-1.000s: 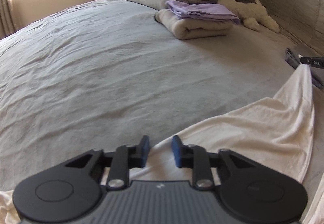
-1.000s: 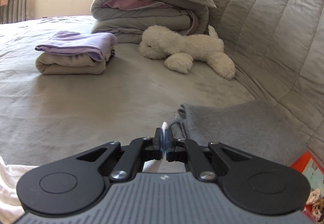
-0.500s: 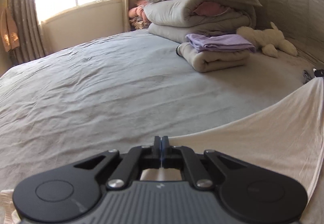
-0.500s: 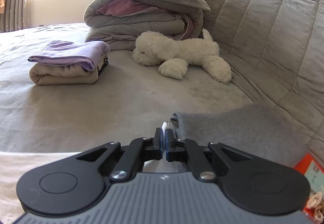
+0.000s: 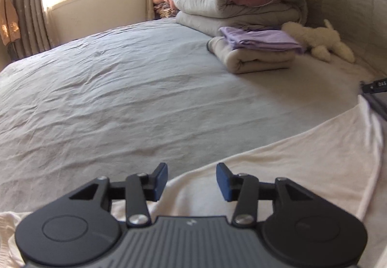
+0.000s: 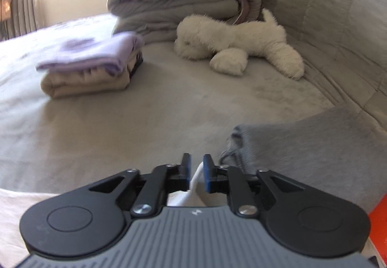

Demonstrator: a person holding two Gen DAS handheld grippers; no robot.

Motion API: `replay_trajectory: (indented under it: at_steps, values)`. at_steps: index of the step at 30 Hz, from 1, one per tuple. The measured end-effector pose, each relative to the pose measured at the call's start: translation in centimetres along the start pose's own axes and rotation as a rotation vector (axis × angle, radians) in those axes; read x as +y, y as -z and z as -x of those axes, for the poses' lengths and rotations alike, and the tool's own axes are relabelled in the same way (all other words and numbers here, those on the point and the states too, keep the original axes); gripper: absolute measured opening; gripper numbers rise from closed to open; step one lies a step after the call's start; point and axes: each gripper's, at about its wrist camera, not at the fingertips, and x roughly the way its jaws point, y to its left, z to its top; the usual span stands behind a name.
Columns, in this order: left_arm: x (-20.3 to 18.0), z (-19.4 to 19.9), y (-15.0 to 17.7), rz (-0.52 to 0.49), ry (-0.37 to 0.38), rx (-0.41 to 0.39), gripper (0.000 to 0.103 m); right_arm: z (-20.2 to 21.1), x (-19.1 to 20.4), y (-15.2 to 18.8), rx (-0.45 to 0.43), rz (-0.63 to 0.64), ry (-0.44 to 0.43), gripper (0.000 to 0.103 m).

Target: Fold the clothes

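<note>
A cream garment (image 5: 302,166) lies spread over the near right of the grey bed (image 5: 121,103). My left gripper (image 5: 191,180) hovers over its near edge with the jaws opening; the cloth lies below the blue pads, which do not press on it. In the right wrist view my right gripper (image 6: 195,171) is also opening, and a white fold of the same cream garment (image 6: 193,183) stands loose between its pads. At the far right edge of the left wrist view a bit of the right gripper (image 5: 377,85) shows.
A folded stack, lilac on beige (image 5: 256,50), sits further up the bed. Behind it lie piled grey duvets (image 5: 239,1) and a white plush toy (image 6: 239,45). A grey garment (image 6: 314,147) lies right of my right gripper, an orange box (image 6: 378,224) at the edge. Quilted headboard (image 6: 338,13) on the right.
Both grippers were shut on the cream garment's edge half a second ago; now both have parted their pads and let the cloth drop slack. The left closed before that.
</note>
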Motion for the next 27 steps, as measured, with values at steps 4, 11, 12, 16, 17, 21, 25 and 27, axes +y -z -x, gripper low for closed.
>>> replay_trajectory:
  at_steps: [4,11,12,16,17,21,25,27]
  values:
    - [-1.3,2.5,0.8,0.006,0.077,0.004,0.045,1.9,-1.5,0.5,0.017,-0.1,-0.051,0.031]
    - [-3.7,5.5,3.5,0.004,0.203,0.015,0.045,3.2,-3.0,2.5,0.1,-0.283,-0.112,0.024]
    - [-4.1,5.6,3.9,-0.001,0.214,0.012,0.045,3.2,-3.0,2.8,0.108,-0.3,-0.113,0.022]
    - [-5.3,5.7,5.5,-0.032,0.258,0.013,0.039,2.9,-3.1,3.8,0.12,-0.33,-0.092,0.016]
    - [-5.6,5.7,5.7,-0.055,0.267,0.015,0.038,2.8,-3.2,4.0,0.119,-0.338,-0.09,0.016]
    - [-6.6,5.5,6.5,-0.114,0.307,0.024,0.038,2.1,-3.8,4.5,0.105,-0.375,-0.096,0.016]
    - [-7.4,5.1,7.1,-0.153,0.301,0.032,0.038,1.6,-4.2,4.8,0.104,-0.413,-0.136,0.016]
    - [-7.9,5.0,7.3,-0.176,0.289,0.025,0.038,1.6,-4.1,4.8,0.103,-0.416,-0.146,0.016]
